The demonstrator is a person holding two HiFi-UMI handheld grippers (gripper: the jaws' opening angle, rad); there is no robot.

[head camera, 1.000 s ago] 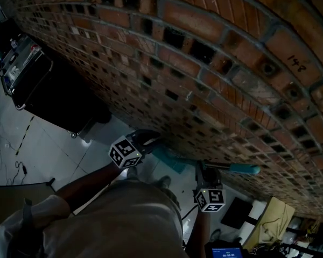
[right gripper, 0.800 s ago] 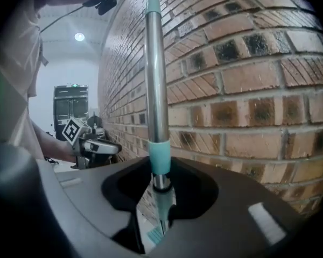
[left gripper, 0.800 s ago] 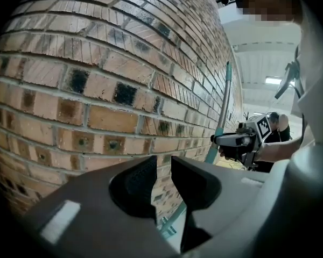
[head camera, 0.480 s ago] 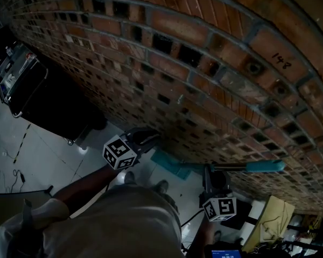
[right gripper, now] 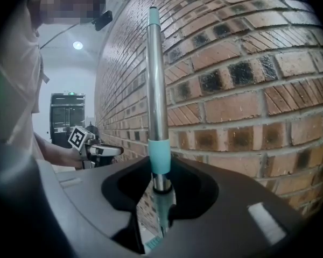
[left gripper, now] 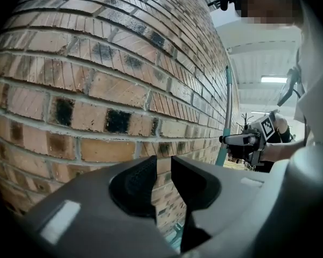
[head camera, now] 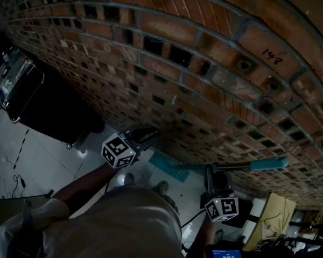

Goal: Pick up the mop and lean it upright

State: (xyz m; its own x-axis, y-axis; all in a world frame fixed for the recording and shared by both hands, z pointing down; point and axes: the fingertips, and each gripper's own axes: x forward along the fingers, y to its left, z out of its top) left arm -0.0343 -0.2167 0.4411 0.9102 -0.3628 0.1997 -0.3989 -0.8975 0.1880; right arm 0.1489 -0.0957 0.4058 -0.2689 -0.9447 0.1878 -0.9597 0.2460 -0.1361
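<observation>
The mop's silver handle [right gripper: 156,90] stands upright close to the brick wall [right gripper: 247,90], and a teal collar [right gripper: 160,156] on it sits just above my right gripper [right gripper: 160,184], which is shut on the pole. In the head view the handle [head camera: 231,166] ends in a teal grip [head camera: 269,164], and the teal mop head [head camera: 164,163] rests on the floor at the wall's foot. My left gripper [left gripper: 161,168] faces the bricks with a narrow gap between its jaws and nothing in it. It hovers left of the mop [head camera: 149,134], apart from it.
The brick wall [head camera: 204,63] fills most of the head view. A black wheeled cart [head camera: 54,104] stands at the left beside a case of equipment [head camera: 11,71]. A tan bag [head camera: 272,219] and a dark mat lie at the lower right. Cables trail over the pale floor [head camera: 37,155].
Both grippers have risen. The handle's teal end has swung rightward and further from me in the head view, so the pole stands steeper along the wall. The left gripper stays empty.
</observation>
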